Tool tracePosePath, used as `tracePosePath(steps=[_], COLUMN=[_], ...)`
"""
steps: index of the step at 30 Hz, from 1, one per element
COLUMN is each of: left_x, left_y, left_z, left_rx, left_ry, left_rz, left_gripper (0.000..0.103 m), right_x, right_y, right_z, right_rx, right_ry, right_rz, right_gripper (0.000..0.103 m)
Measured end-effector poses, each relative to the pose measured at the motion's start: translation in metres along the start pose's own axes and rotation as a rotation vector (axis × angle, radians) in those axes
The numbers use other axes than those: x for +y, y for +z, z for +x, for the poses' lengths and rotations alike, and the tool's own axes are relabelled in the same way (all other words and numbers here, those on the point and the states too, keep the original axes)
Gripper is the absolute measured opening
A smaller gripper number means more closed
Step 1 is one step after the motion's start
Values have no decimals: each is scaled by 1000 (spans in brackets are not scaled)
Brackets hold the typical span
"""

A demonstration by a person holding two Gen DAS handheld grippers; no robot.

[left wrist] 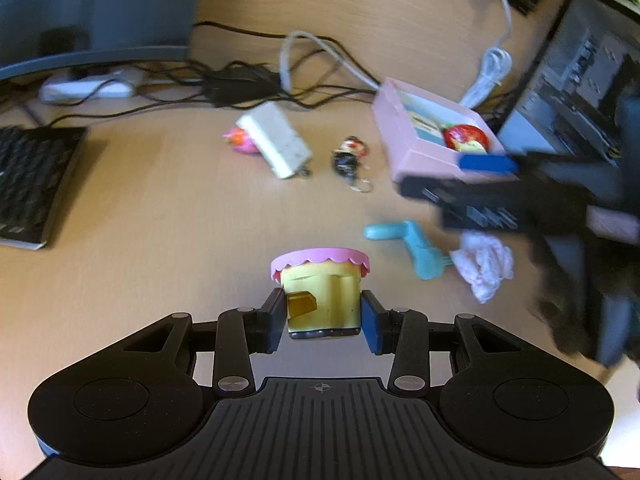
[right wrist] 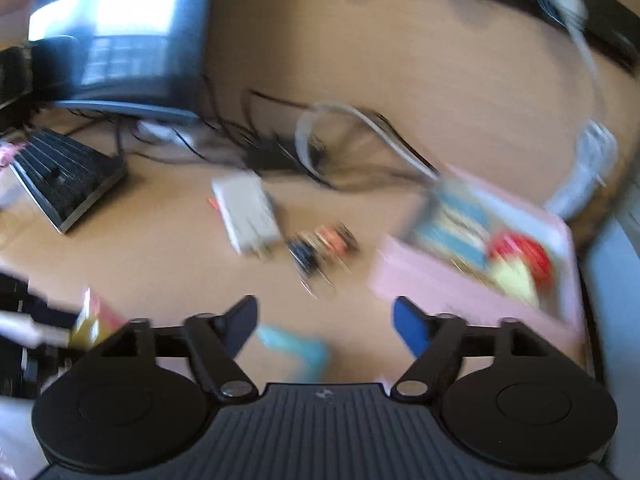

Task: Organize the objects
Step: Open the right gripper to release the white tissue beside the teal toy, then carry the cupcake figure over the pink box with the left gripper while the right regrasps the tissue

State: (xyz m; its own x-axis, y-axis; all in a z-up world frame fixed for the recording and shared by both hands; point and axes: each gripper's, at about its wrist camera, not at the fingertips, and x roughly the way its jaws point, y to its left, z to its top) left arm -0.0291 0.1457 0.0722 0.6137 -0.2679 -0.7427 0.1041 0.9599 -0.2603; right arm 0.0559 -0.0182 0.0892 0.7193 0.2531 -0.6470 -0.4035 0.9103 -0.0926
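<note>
Gripping a yellow cupcake toy (left wrist: 320, 296) short of the pink box (left wrist: 416, 152), left claw (left wrist: 323, 318) is clamped; right claw (right wrist: 325, 322) gapes empty. Toy could slip mid-carry.

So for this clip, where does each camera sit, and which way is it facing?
Left wrist: on the left gripper, looking along its fingers, which clamp a yellow toy cup; the right gripper shows.
Right wrist: on the right gripper, fingers apart, above a teal toy.
Shared: pink box, white adapter, keychain, the cup.
</note>
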Motion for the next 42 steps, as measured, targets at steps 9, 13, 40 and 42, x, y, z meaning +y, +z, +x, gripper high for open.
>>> tracePosePath(steps=[9, 13, 40, 42], left_x=[62, 85, -7, -14], left_y=[-22, -25, 7, 9], left_z=[-43, -54, 24, 28], left_rx=[-18, -18, 60, 58], left_ry=[127, 169, -181, -187], left_rz=[-121, -149, 80, 77], left_gripper=[44, 43, 44, 44], right_x=[55, 56, -69, -87], right_y=[88, 107, -56, -71], right_z=[138, 185, -75, -94], right_rx=[59, 130, 91, 98], right_ry=[56, 57, -284, -310], right_rz=[28, 102, 155, 222], right_gripper=[84, 76, 88, 95])
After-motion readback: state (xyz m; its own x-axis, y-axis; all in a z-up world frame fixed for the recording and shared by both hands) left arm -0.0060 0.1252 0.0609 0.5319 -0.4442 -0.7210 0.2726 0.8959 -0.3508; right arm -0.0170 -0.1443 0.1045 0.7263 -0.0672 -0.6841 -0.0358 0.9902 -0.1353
